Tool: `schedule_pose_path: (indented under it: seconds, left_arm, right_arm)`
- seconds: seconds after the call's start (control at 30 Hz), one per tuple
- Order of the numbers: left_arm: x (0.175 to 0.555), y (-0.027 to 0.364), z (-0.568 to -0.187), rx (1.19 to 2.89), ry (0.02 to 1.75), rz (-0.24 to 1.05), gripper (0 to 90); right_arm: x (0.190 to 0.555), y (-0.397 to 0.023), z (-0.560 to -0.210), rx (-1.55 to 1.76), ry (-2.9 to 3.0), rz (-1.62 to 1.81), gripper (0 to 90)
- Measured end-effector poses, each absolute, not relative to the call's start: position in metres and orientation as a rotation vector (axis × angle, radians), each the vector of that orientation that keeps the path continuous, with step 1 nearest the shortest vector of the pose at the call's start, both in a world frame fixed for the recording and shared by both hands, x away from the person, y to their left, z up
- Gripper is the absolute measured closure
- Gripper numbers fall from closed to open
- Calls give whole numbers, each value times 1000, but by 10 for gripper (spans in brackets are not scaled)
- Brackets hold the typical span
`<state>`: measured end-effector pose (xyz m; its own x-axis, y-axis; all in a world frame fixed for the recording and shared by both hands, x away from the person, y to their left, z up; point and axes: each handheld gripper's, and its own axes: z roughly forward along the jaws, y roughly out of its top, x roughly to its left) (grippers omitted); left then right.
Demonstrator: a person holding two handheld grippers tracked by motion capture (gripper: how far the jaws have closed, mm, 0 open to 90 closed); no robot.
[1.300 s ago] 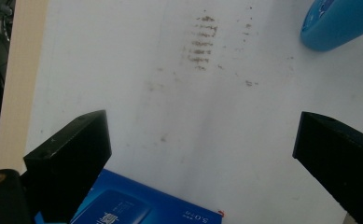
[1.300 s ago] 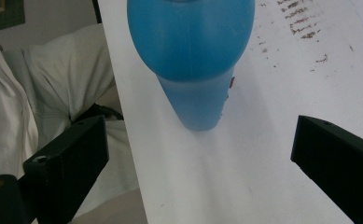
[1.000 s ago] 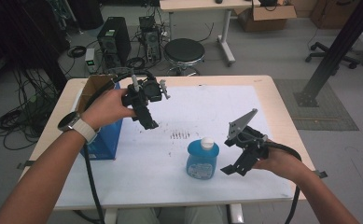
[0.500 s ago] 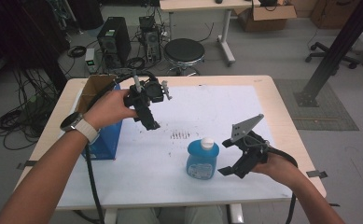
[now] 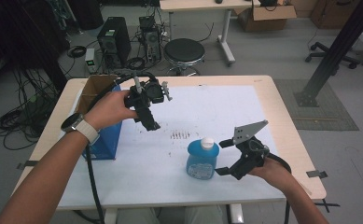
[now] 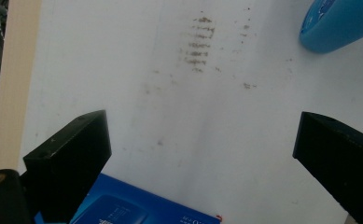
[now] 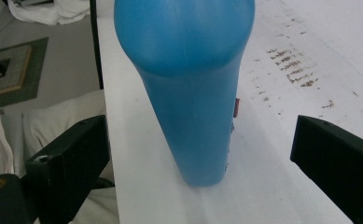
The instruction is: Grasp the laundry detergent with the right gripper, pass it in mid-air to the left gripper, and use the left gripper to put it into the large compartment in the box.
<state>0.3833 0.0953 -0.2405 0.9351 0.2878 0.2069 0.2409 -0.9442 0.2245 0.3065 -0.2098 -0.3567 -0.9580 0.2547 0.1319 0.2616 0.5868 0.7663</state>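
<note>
- Right gripper fingers spread wide, nothing between the pads yet; blue bottle sits in the gap line, just ahead of them.
- Left gripper fingers also spread, empty, held above the table near its left side, over the blue box.
- Bottle stands upright, white cap on, near the front edge of the table, right of centre.
- Step in hand, as I read it: right gripper lining up for a side grasp on the bottle body.
- Next move calls for: push forward until the body sits between the pads, then close; keep it level so the bottle doesn't tip toward the front edge.
- Hard to make out: bottle label unreadable; cap cut off in right gripper view; box contents hidden by the left hand; brown smudges on the white sheet, origin unclear.
</note>
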Motion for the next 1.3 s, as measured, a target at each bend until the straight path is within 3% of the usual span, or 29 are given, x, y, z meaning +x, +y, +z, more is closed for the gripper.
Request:
schedule_pose_path:
  seconds: [1.3]
  left_arm:
    - [383,96,-244,2892,409,347,47]
  right_arm:
    - [308,-198,-381,-464,-2722,-1493,38]
